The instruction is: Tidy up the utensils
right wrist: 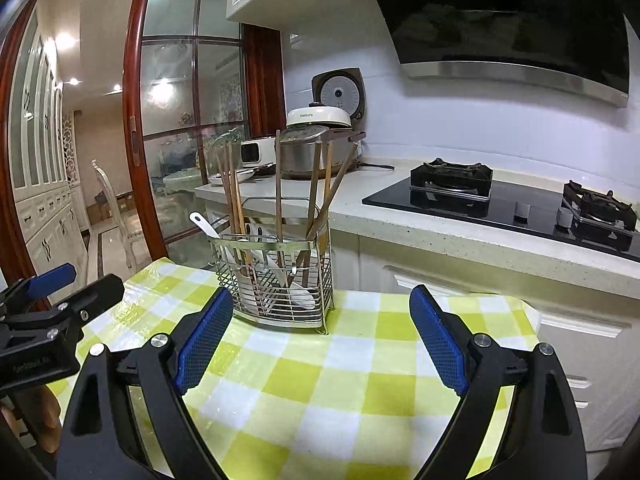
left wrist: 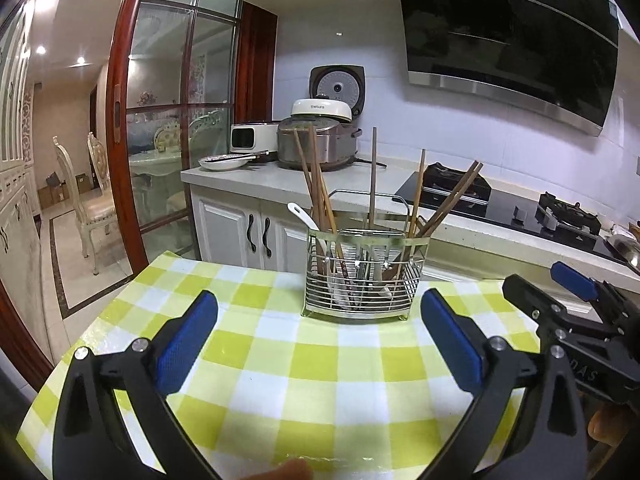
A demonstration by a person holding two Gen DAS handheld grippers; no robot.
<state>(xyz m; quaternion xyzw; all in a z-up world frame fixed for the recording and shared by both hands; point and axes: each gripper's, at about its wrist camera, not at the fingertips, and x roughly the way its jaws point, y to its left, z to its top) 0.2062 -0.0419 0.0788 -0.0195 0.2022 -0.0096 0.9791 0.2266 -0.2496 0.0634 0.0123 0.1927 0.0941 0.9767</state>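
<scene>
The left hand-held gripper (left wrist: 319, 336) hangs wide open and empty over the checked bench (left wrist: 280, 360), with the wire utensil caddy (left wrist: 362, 276) straight ahead of it. The chopsticks (left wrist: 316, 184) lean scattered across compartments beside a white spoon (left wrist: 304, 218), so sorting looks barely begun. The right hand-held gripper (right wrist: 321, 334) is open too, the caddy ahead and slightly left. The rice cooker's (left wrist: 322, 110) lettering is unreadable.

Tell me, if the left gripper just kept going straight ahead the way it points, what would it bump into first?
Most likely the wire utensil caddy, which stands dead ahead between the open fingers of the left gripper. Since it tilts slightly downward, it might graze the checked tablecloth first; depth is unclear.
</scene>
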